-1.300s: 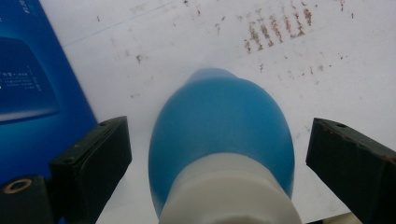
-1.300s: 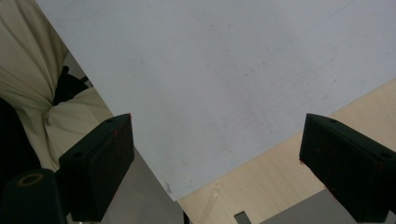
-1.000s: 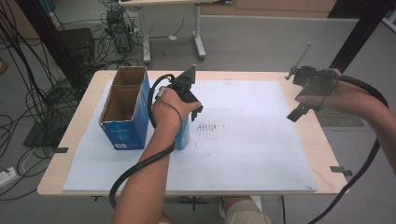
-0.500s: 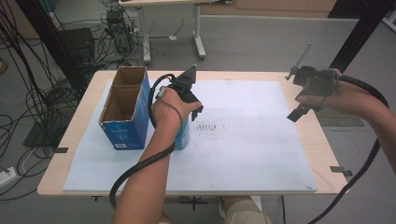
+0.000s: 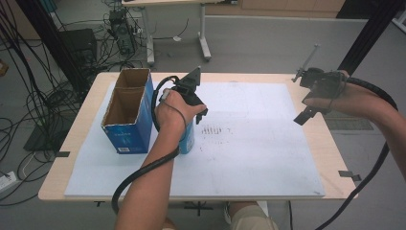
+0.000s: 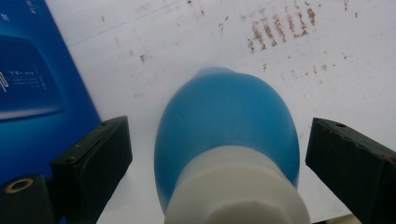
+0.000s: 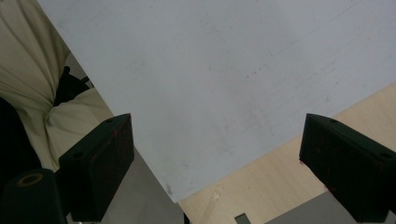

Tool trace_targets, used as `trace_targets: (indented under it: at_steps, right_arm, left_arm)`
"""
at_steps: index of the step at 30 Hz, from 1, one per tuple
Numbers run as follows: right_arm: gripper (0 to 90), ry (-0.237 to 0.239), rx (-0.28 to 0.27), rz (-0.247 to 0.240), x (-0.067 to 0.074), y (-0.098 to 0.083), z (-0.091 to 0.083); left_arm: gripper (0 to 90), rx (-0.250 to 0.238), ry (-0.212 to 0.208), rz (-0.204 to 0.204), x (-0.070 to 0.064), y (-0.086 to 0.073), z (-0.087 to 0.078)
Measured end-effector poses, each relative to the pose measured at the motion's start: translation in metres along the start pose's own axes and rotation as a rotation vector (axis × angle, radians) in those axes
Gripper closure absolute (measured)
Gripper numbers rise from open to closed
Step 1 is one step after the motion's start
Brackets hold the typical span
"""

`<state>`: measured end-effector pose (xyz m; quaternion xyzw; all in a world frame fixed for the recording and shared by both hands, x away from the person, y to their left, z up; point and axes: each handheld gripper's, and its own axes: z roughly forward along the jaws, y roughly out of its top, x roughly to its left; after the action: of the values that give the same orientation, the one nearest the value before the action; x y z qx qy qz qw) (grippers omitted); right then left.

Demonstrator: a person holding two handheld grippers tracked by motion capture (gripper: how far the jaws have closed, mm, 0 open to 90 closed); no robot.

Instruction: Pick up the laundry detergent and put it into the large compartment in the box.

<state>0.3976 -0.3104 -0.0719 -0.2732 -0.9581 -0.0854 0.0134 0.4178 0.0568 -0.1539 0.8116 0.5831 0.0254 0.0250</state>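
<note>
My left gripper [image 6: 219,154] sits unmoved from a second ago, jaws wide on either side of the blue bottle [image 6: 224,135] — not yet clamped — beside the blue box [image 5: 128,112] on the surface; my right gripper [image 7: 219,163] hovers open, empty.

Comparing against the two earlier high views: almost nothing is changing. Left gripper [image 5: 189,127] is sitting at the same spot beside the blue box [image 5: 129,112], over the blue bottle [image 6: 226,135]; any shift there is too slight to tell. Right gripper [image 5: 306,115] is hanging at the same place over the far right edge of the counter [image 5: 311,148]; possibly drifting a touch, cannot say for sure. Forearms are lying along the same lines. Box, white sheet [image 5: 249,143] and the dark smudge marks [image 5: 215,129] are showing no displacement
</note>
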Motion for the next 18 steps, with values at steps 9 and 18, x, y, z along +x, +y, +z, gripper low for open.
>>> trace_targets:
  at_steps: [9, 18]
  right_arm:
    - [10.1, 0.001, 0.003, 0.002, -0.0010, -0.0005, 0.0008]
    - [10.1, 0.004, 0.007, 0.005, -0.0016, 0.0008, 0.0019]
  left_arm:
    - [8.7, -0.002, -0.003, 0.003, 0.0003, -0.0003, 0.0006]
    - [9.7, -0.009, -0.002, 0.011, -0.0018, -0.0007, 0.0009]
